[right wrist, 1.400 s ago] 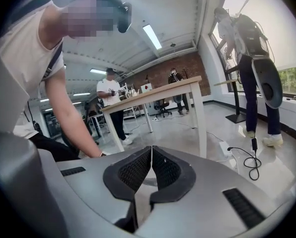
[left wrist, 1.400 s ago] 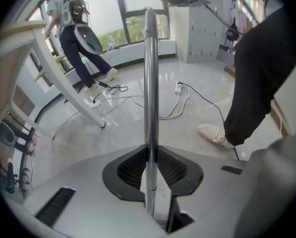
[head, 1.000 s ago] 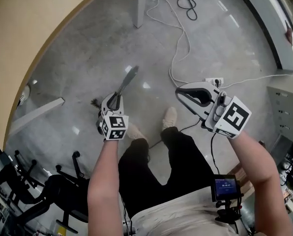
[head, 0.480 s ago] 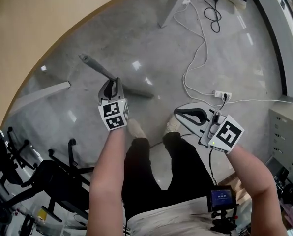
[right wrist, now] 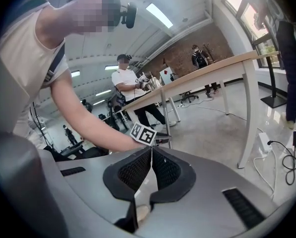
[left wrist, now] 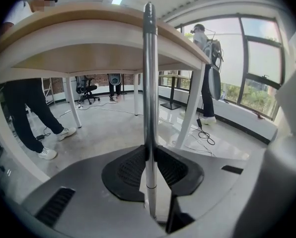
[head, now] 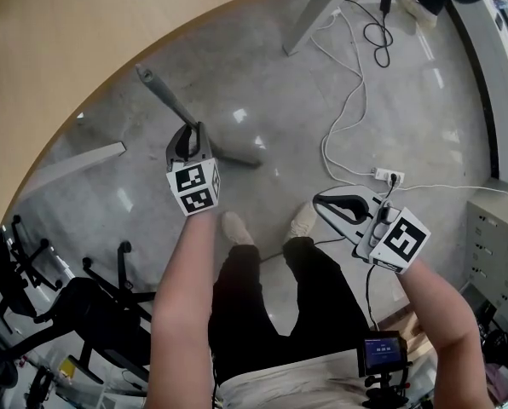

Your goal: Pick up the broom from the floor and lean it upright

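Note:
The broom's grey metal handle (head: 156, 89) slants across the head view from the upper left, by the table edge, down to the right over the floor. Its brush end is not clear to me. My left gripper (head: 188, 132) is shut on the handle partway along. In the left gripper view the handle (left wrist: 149, 83) stands upright between the black pads of my left gripper (left wrist: 149, 151), its tip just in front of the table edge. My right gripper (head: 320, 201) hangs lower right, above the person's shoes, away from the broom. In the right gripper view my right gripper (right wrist: 150, 151) is shut on nothing.
A large wooden table (head: 66, 32) with white legs (head: 320, 8) fills the upper left. White cables and a power strip (head: 386, 175) lie on the floor at right. An office chair base (head: 96, 301) stands lower left, drawers (head: 493, 228) at far right. Other people stand around.
My left gripper has carried the broom forward and rolled, so the handle's free end swung from upper right to upper left, toward the table. My right gripper sank a little towards the body.

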`<state>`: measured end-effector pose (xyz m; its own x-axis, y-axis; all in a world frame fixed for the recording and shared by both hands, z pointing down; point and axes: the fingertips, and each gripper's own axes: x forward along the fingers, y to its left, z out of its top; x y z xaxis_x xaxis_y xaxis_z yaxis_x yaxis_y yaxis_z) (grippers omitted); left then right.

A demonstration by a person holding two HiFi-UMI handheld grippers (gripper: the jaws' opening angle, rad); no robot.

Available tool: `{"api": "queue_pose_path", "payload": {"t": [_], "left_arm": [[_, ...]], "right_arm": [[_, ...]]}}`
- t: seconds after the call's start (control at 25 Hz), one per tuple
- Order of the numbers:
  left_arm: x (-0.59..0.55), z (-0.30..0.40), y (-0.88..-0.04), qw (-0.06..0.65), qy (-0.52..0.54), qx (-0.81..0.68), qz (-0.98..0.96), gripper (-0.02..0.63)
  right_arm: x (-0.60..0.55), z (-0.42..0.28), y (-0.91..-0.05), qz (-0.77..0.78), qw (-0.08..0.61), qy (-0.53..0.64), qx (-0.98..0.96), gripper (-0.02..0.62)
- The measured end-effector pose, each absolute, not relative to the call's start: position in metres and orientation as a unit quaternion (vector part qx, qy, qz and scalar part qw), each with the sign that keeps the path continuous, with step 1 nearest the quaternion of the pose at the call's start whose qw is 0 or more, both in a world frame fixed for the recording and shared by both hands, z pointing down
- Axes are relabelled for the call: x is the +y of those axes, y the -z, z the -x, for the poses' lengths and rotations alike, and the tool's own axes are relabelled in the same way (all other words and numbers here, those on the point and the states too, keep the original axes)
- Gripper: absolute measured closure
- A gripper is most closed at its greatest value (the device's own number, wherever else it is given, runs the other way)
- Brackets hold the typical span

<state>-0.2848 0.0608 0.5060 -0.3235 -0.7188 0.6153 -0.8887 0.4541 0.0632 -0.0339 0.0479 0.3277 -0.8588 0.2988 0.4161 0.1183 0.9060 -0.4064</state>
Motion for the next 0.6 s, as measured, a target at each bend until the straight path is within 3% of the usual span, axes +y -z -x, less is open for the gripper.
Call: {"api": "queue_pose_path", "payload": {"t": [0.48, 0.6], "left_arm": [[0.054, 0.301, -0.512, 0.279, -0.162, -0.794, -0.516, 0.525], [0.05, 0.299, -0.512, 0.276, -0.166, -0.79, -0.522, 0.49]], "right_arm": [[0.053, 0.02, -0.339, 0.103, 0.26, -0.194, -0.94, 0.577], [0.052, 0.021, -0.34, 0.106, 0.26, -0.196, -0.94, 0.577]]}}
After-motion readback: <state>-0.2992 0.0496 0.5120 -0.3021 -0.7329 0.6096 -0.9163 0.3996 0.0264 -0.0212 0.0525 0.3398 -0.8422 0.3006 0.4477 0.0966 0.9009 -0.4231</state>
